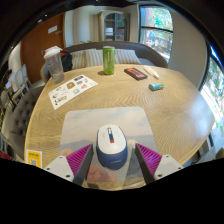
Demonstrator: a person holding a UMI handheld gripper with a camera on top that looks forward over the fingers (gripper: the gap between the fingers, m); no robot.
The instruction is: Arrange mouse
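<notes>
Seen from the camera riding on the tongs (110, 160), a white and grey computer mouse (111, 146) sits between the two fingers, its rear end toward the camera. The magenta pads (80, 158) flank it closely, but whether they press on its sides cannot be told. The mouse lies on a grey mouse mat (104, 125) on the round wooden surface (50, 122). Beyond the tongs stands a green cylindrical container (109, 59). Ahead to the left lie a printed sheet (72, 90) and a clear plastic jug (53, 63). Ahead to the right are a dark red-edged flat item (135, 73) and a small teal object (156, 87).
</notes>
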